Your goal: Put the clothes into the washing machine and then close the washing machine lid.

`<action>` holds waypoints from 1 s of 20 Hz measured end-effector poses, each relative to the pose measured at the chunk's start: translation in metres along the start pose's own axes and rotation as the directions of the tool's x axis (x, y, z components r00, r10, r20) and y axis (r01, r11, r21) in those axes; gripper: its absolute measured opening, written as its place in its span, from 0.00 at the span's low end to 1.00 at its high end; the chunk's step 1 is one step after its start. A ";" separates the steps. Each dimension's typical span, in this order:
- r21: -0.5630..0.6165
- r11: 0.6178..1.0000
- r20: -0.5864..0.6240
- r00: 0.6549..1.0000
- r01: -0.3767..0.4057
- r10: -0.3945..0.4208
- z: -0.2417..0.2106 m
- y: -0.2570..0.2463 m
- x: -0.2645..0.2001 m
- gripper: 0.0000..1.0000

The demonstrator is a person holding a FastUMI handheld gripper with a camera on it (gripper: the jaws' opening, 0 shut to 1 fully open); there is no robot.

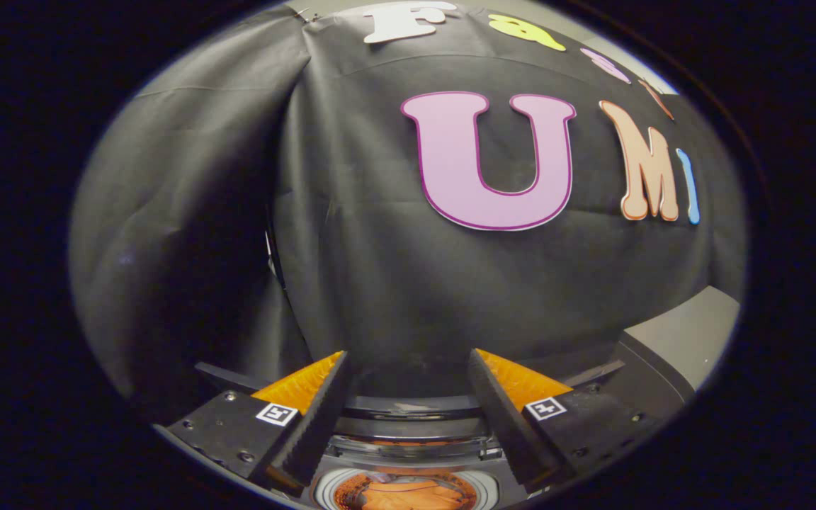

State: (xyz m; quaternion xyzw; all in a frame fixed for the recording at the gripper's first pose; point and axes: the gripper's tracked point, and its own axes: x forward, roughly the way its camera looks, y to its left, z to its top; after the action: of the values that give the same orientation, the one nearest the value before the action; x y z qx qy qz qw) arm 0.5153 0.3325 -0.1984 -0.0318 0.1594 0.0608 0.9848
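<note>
Orange cloth (408, 494), the clothes of the task, lies inside the round drum opening (408, 476) of the washing machine, low between the 2 fingers and under them. The gripper (408, 382) has its fingers spread wide with nothing between them; they grip no part of the machine or the garment. Just beyond the fingertips runs a curved dark edge with a clear band under it, which I take to be the raised lid (408, 411), standing open at the back rim of the machine. A grey panel (684, 340) sits at the machine's far right corner. Since the garment already rests in the drum, the wide fingers probably mean it was let go there, and closing the lid looks like the remaining step. Each finger carries a small square marker tag; no brand or readable writing shows on the machine.
</note>
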 end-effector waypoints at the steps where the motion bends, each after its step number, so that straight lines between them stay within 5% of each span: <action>1: -0.001 1.000 0.004 1.000 0.001 -0.001 0.000 -0.001 0.001 1.00; 20: 0.002 1.000 0.096 0.995 0.011 -0.011 0.005 -0.002 0.004 1.00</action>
State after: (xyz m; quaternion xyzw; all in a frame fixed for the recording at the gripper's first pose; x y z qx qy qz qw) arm 0.5209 0.3314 -0.1944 -0.0292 0.1116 0.0566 0.9917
